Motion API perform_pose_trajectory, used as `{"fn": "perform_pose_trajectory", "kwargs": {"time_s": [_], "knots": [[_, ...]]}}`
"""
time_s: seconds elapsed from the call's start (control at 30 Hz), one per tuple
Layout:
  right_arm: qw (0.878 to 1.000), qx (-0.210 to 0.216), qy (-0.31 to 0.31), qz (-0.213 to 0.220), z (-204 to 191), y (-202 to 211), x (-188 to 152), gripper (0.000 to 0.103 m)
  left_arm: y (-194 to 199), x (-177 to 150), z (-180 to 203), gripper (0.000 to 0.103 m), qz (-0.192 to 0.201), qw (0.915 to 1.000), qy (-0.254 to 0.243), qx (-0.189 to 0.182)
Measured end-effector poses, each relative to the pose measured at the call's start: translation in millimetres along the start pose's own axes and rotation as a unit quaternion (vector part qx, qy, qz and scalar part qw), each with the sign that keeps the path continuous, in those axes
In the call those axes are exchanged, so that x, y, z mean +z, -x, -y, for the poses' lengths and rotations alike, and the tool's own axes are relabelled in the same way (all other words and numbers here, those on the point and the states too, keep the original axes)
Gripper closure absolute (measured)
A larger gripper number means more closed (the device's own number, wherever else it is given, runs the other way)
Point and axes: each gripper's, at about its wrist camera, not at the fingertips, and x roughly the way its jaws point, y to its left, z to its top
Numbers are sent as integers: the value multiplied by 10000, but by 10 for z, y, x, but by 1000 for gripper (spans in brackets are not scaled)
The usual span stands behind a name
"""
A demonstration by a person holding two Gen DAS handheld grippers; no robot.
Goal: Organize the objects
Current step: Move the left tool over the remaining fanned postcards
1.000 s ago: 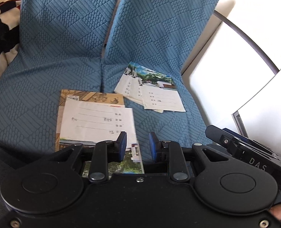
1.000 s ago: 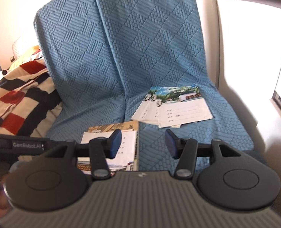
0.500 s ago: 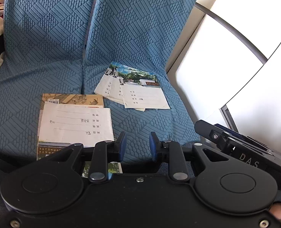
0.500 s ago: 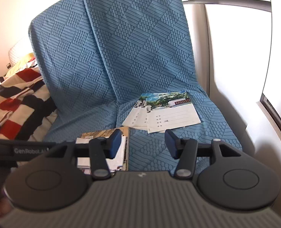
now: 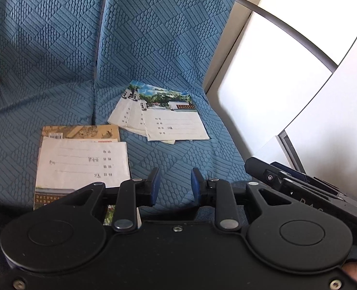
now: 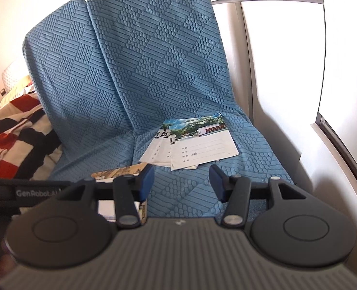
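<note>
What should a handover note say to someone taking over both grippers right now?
Left gripper: open, empty, jaws just opened slightly.
Right gripper: open, empty.
Things: a fanned pile of notebooks on the blue sofa; a neater stack beside it, nearer the grippers.
Done: one stack looks squared up.
Left: probably gather the fanned pile.

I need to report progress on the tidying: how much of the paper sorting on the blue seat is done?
Done: a white lined booklet lies stacked on a brown illustrated book. In hand: nothing; the left tongs, whose jaws have just been opening, and the right tongs are both empty above the blue quilted seat cover. Left: the fanned photo-topped booklets lie loose, apart from that stack.
</note>
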Motion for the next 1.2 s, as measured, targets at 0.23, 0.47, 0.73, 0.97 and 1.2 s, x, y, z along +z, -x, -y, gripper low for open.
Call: {"fn": "perform_pose_trajectory", "kwargs": {"time_s": [0.23,0.47,0.73,0.97,1.2], "knots": [[9999,-37,-123,-63,89,-93,4,47,-107,80,47,75,-31,10000,4,13],[9995,-83,-267,-125,232,-257,40,32,-309,239,8,66,-60,9999,84,107],[9987,-196,-413,-226,408,-502,105,32,-637,448,-32,64,-156,9998,133,85],[9974,-246,-551,-395,576,-793,175,32,-1053,608,-42,64,-394,9991,137,-22],[9952,-338,-710,-587,756,-1178,224,32,-1593,705,-209,64,-822,9961,307,56]]}}
